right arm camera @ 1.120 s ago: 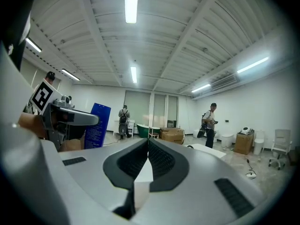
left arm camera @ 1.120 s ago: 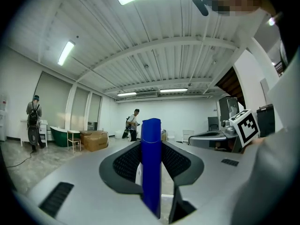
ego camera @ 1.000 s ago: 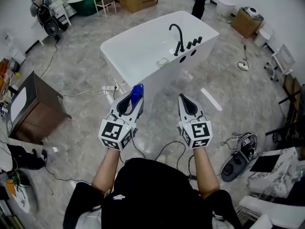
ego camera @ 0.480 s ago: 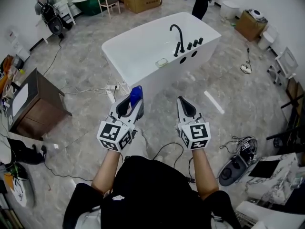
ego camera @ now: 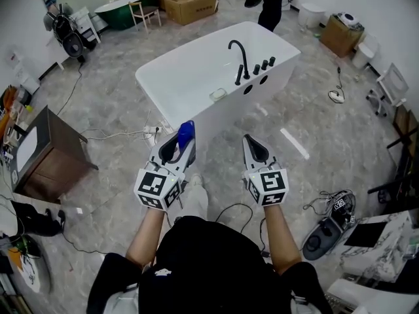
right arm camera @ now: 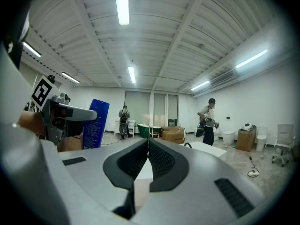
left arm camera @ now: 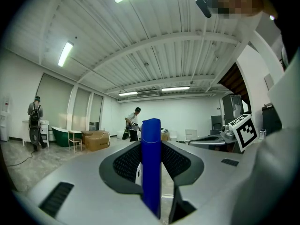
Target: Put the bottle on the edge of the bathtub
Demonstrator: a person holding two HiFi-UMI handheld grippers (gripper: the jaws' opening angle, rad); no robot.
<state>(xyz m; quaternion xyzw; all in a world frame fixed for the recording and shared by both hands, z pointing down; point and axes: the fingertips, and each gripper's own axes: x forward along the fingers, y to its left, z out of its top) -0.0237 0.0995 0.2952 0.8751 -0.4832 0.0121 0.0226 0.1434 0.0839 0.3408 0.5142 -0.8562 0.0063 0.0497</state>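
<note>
The left gripper [ego camera: 181,146] clamps a flat blue plastic bottle [ego camera: 186,131] upright between its jaws, well short of the white rectangular bathtub [ego camera: 196,67]. The right gripper [ego camera: 256,148] is empty, jaws pressed together.

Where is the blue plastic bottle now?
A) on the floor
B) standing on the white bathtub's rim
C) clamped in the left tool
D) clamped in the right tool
C: the blue plastic bottle is clamped in the left tool, short of the white bathtub; the right tool is shut, empty.
</note>
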